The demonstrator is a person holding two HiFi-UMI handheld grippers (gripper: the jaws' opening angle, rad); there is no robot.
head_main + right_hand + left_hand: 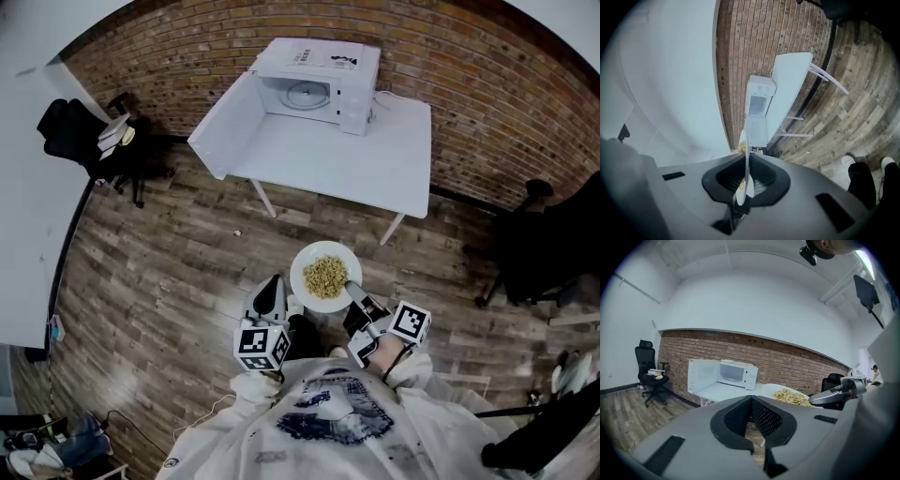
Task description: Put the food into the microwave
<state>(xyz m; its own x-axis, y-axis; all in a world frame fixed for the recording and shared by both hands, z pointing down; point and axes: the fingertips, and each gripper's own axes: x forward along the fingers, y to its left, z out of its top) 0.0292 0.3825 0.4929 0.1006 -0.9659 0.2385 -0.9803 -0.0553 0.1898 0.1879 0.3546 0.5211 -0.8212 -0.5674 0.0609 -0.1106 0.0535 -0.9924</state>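
A white plate point(323, 277) heaped with pale yellow food is held level above the wood floor. My right gripper point(352, 288) is shut on its right rim; in the right gripper view the plate point(746, 164) runs edge-on between the jaws of the right gripper point(743, 199). My left gripper point(273, 289) hangs just left of the plate, shut and empty, apart from it. In the left gripper view, past the left gripper point(758, 447), the plate point(786, 395) shows at right. Ahead, the white microwave point(317, 82) stands with its door swung open to the left, cavity facing me.
The microwave sits on a white table point(375, 155) against a brick wall point(487, 103). A black office chair point(84, 136) with items on it stands at the left, another chair point(539, 248) at the right. A white desk point(23, 187) runs along the left side.
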